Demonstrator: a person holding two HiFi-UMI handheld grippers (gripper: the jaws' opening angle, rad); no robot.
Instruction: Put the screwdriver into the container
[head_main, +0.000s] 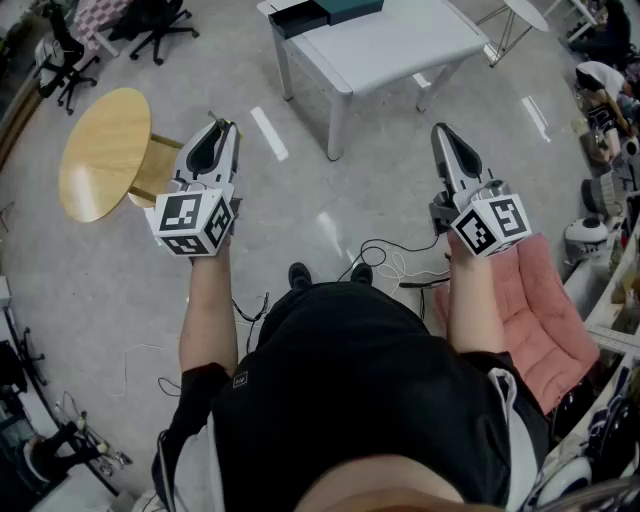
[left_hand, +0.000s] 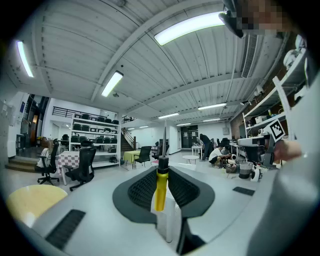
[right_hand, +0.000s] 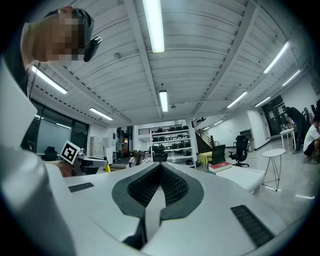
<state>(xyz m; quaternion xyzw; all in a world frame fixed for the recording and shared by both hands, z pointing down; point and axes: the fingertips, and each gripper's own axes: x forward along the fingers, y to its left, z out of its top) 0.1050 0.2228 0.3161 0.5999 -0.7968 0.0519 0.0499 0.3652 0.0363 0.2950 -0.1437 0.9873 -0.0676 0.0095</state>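
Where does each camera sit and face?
Head view: head-mounted, facing steeply down at the floor; shows torso, left gripper, right gripper.
Left gripper view: on the left gripper, tilted up toward the ceiling; jaws shut on screwdriver.
Right gripper view: on the right gripper, tilted up likewise; jaws together, empty.
Shared: left gripper view catches the right cube; right gripper view, the left cube.

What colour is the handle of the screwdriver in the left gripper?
Yellow, with a black collar. The screwdriver shows best in the left gripper view.

2 tools (head_main: 222, 128) (head_main: 441, 132), 1 screwdriver (left_hand: 160, 186), 1 wht tbl (head_main: 400, 45), 1 rnd wood tbl (head_main: 105, 150)
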